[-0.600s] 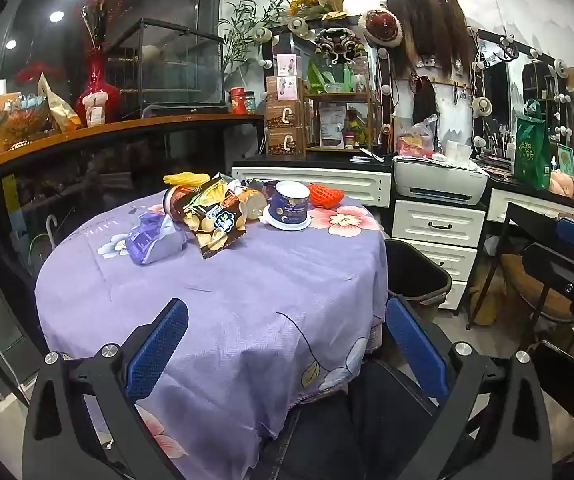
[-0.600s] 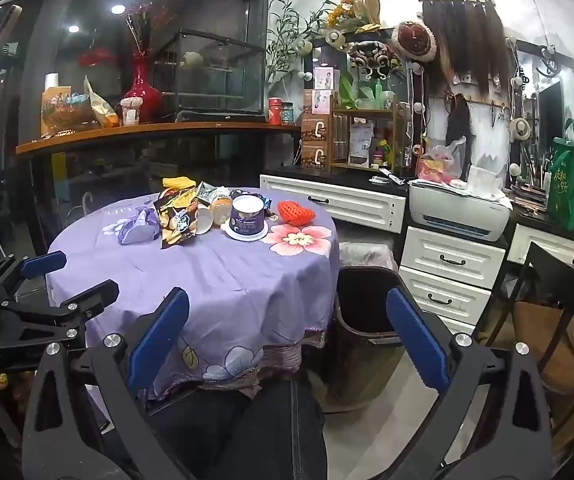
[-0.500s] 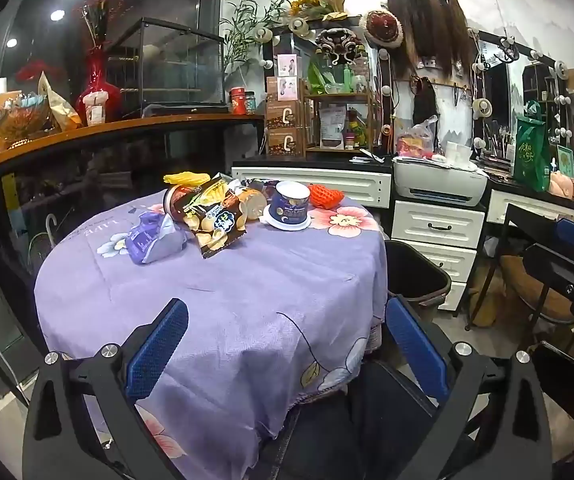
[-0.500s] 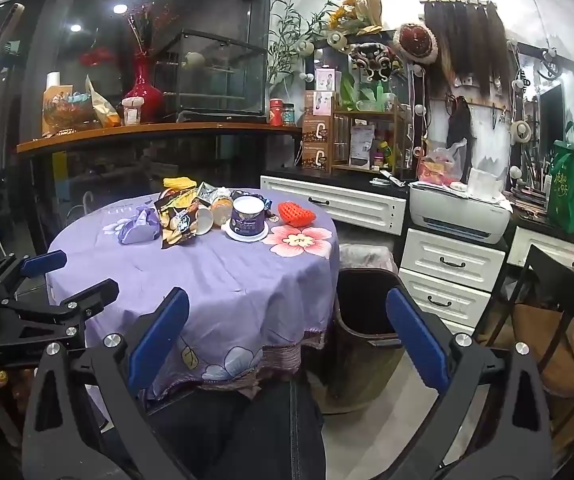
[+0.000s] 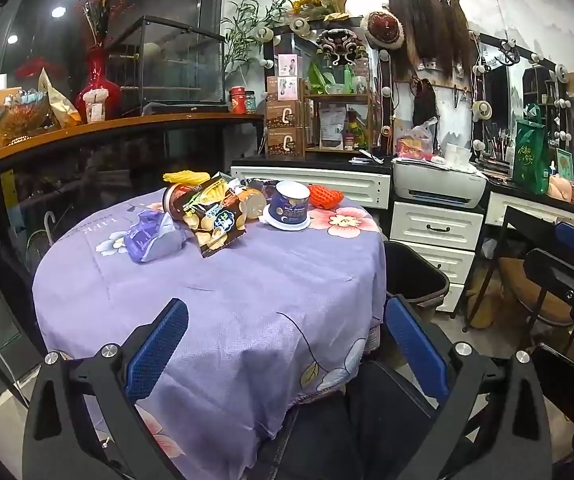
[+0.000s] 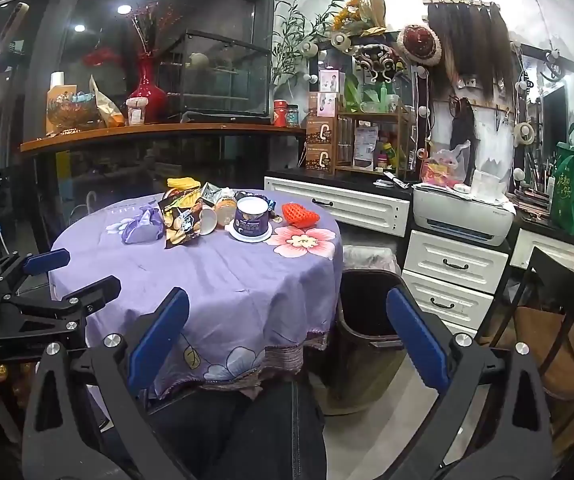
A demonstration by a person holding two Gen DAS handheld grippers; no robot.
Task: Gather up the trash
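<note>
Both the left gripper (image 5: 287,344) and right gripper (image 6: 287,332) hung empty, fingers wide apart, short of the trash (image 5: 215,216) on the table (image 5: 247,280).

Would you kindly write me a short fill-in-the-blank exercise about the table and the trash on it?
1. The round table wears a ____ flowered cloth.
2. The trash bin stands on the floor to the table's ____ in both views.
3. The dark blue cup stands ____ down on its wide rim.
4. Both the left gripper and the right gripper hold ____.

Missing words: purple; right; upside; nothing
</note>
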